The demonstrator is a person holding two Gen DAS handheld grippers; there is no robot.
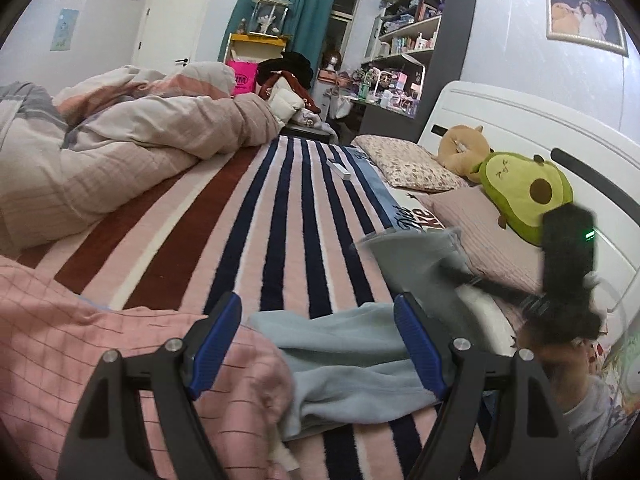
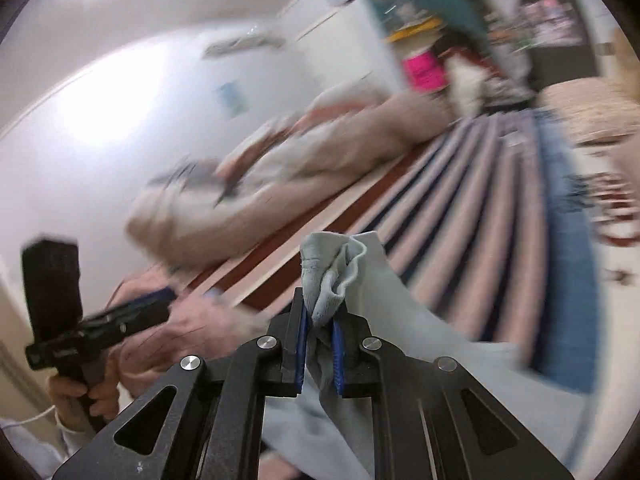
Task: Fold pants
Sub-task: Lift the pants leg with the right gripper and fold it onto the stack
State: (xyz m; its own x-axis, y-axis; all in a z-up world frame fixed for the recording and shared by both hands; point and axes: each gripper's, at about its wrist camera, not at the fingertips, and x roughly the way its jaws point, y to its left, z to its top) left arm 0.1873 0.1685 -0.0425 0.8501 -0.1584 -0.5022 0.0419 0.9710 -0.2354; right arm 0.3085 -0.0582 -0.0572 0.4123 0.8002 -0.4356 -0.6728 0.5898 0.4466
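While R gripper [image 2: 320,332] clenches 1 light-blue pants [image 2: 332,276] edge, L gripper [image 1: 320,344] gapes released — striped bedspread [image 1: 280,220] beyond lies open, 2 plushies at headboard.

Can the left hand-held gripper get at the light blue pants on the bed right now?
Probably yes: the left hand-held gripper is open, with the light blue fleece pants lying between its fingers; nothing blocks them.
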